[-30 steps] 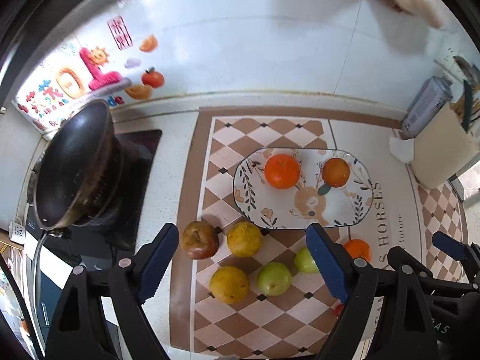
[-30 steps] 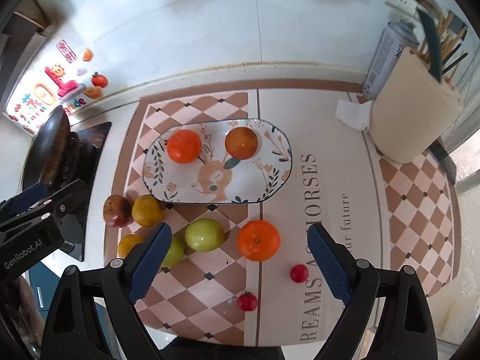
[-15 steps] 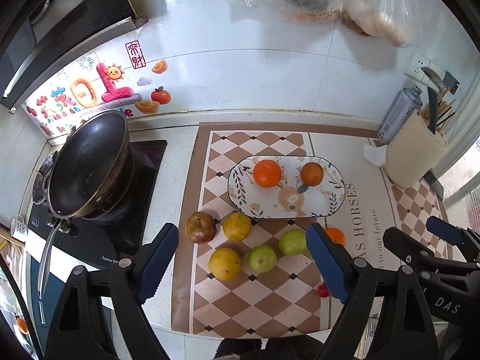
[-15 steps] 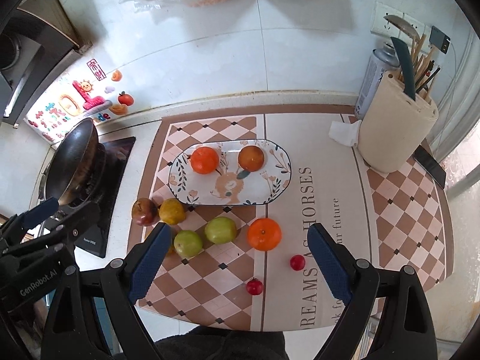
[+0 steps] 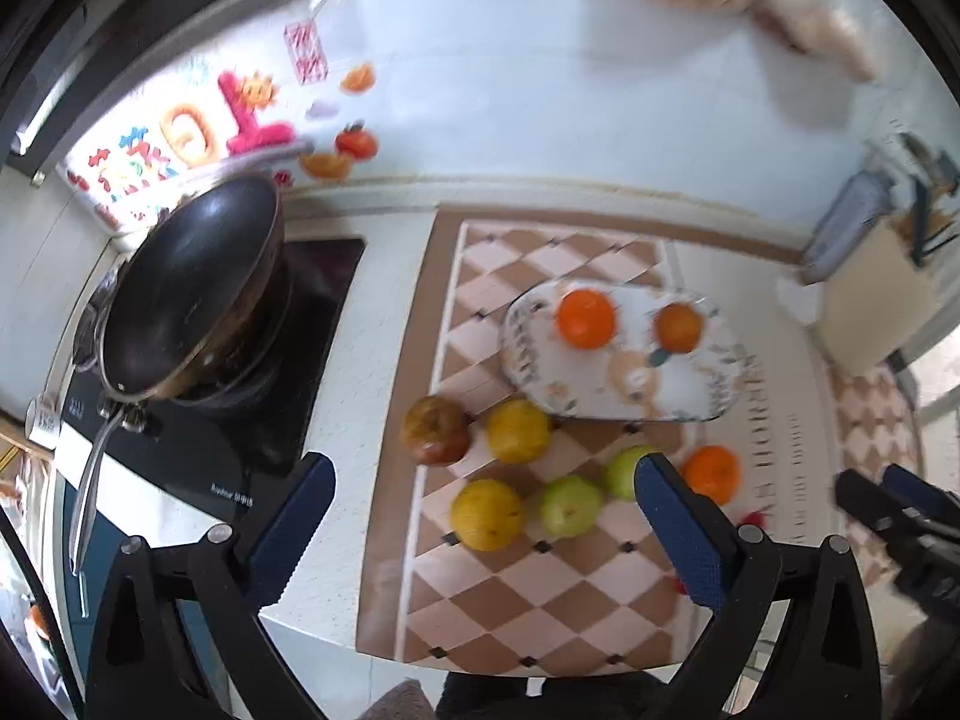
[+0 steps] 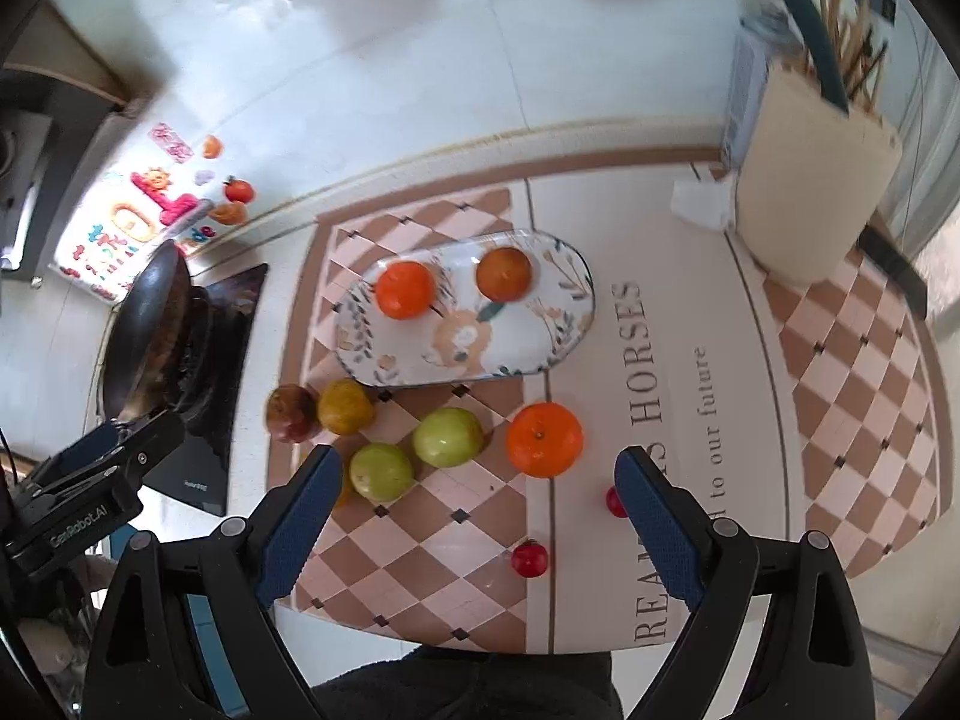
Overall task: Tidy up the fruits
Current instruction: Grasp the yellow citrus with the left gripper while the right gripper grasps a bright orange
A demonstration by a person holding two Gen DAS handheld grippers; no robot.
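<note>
Right gripper (image 6: 471, 507) spread and empty; loose orange (image 6: 544, 439) lies just ahead between its jaws, short of the plate (image 6: 570, 276). Left gripper (image 5: 480, 513) has just been opening, nothing between; it hangs over yellow and green fruit, farther from that orange.

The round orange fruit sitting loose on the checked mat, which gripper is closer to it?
Right. The right gripper frames the loose orange fruit; the left gripper hovers farther left, over the yellow fruit.
</note>
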